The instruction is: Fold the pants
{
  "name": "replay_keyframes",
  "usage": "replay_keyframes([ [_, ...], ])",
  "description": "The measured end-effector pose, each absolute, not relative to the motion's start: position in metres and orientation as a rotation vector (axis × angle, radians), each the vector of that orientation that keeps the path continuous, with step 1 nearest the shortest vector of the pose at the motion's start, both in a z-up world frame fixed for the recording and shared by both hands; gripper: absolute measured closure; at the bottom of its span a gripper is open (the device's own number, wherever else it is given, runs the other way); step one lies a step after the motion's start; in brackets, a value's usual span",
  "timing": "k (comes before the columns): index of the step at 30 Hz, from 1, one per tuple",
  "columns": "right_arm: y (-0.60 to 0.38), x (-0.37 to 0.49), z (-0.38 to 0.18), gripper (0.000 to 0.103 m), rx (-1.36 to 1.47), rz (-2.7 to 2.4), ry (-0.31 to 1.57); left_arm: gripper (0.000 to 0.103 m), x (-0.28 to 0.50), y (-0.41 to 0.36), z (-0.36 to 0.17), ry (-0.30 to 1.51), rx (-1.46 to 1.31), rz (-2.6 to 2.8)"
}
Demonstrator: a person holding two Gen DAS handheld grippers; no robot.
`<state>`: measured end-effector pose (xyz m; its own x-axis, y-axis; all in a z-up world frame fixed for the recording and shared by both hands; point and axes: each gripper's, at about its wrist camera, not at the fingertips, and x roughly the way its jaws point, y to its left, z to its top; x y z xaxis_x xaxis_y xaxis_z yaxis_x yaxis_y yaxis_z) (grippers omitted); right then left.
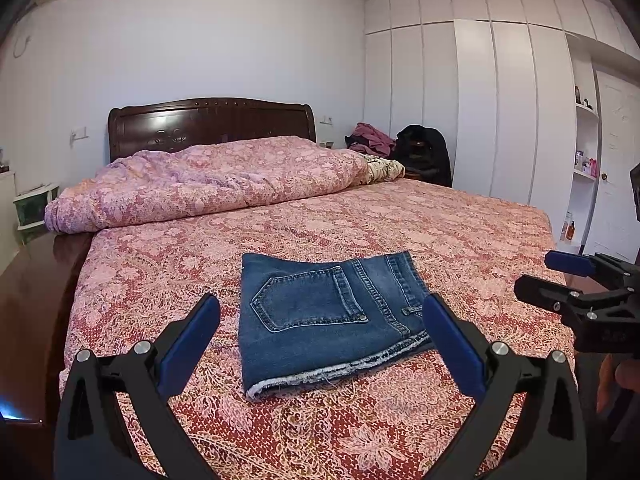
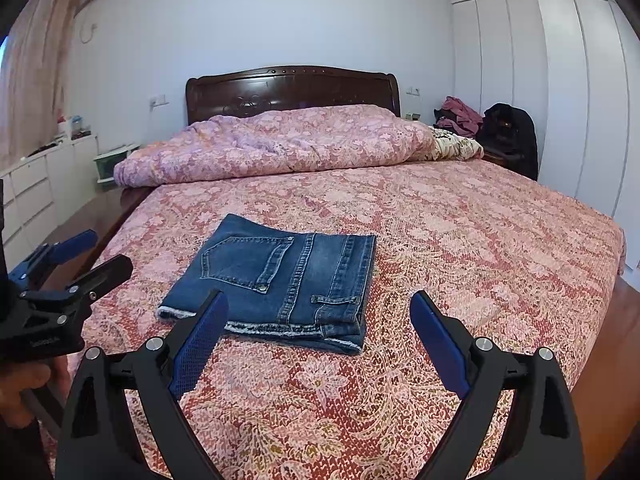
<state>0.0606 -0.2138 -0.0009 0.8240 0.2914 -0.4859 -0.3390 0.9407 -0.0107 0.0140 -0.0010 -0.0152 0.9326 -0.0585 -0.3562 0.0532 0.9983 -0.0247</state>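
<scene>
The blue denim pants lie folded into a compact rectangle on the pink floral bedspread, back pocket up, frayed hems toward me. They also show in the right wrist view. My left gripper is open and empty, held above the bed just short of the pants. My right gripper is open and empty, also held back from the pants. Each gripper shows in the other's view: the right one to the pants' right, the left one to their left.
A rolled pink duvet lies across the bed's head below the dark wooden headboard. White wardrobes line the right wall. A chair with dark clothes stands by the bed. The bed's wooden side rail runs on the left.
</scene>
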Motion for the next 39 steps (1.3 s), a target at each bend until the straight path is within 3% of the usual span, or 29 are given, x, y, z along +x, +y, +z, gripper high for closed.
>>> replay_keyframes([
  [39, -0.213, 0.068, -0.007, 0.012, -0.134, 0.332, 0.534, 0.002, 0.025, -0.016, -0.014, 0.484, 0.016, 0.096],
])
